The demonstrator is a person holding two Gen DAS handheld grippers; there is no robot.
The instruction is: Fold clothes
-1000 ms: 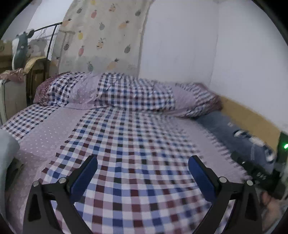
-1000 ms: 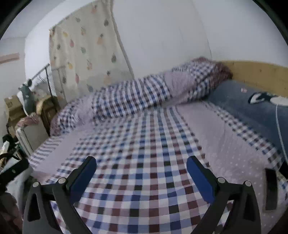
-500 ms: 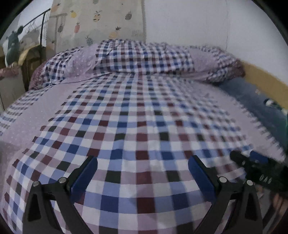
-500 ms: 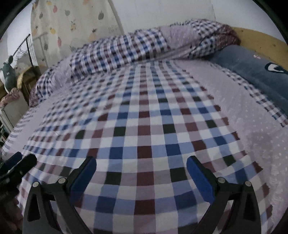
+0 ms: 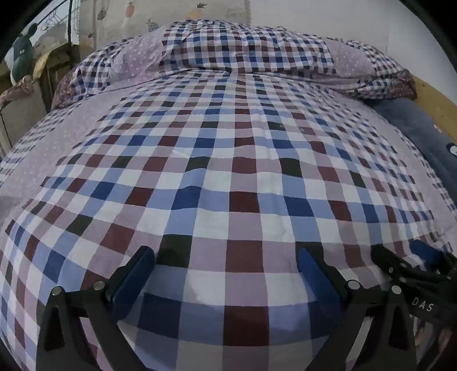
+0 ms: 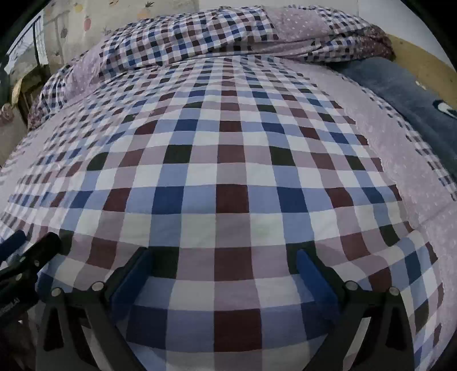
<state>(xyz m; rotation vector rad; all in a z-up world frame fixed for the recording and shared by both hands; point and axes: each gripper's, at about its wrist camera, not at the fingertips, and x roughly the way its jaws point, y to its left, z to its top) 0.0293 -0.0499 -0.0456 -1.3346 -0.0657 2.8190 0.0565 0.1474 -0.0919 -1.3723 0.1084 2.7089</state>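
A checked bed cover [image 5: 228, 171] in blue, maroon, white and lilac fills both views [image 6: 228, 171]. No loose garment shows on it. My left gripper [image 5: 227, 258] hovers low over the near edge of the cover, open, with nothing between its blue pads. My right gripper [image 6: 225, 258] sits equally low over the cover, also open and empty. The right gripper's black frame [image 5: 411, 274] shows at the right edge of the left wrist view, and the left gripper's frame [image 6: 25, 256] shows at the left edge of the right wrist view.
A rolled checked quilt [image 5: 245, 51] lies across the far end of the bed. A dark blue blanket [image 6: 405, 94] runs along the right side by a wooden rail [image 6: 422, 60]. A fruit-print curtain [image 5: 171, 14] and a cluttered rack [image 5: 25, 65] stand at the far left.
Both grippers have dropped down and tilted toward the bed cover, which now fills the views; the wall is out of sight. The jaws stayed open throughout.
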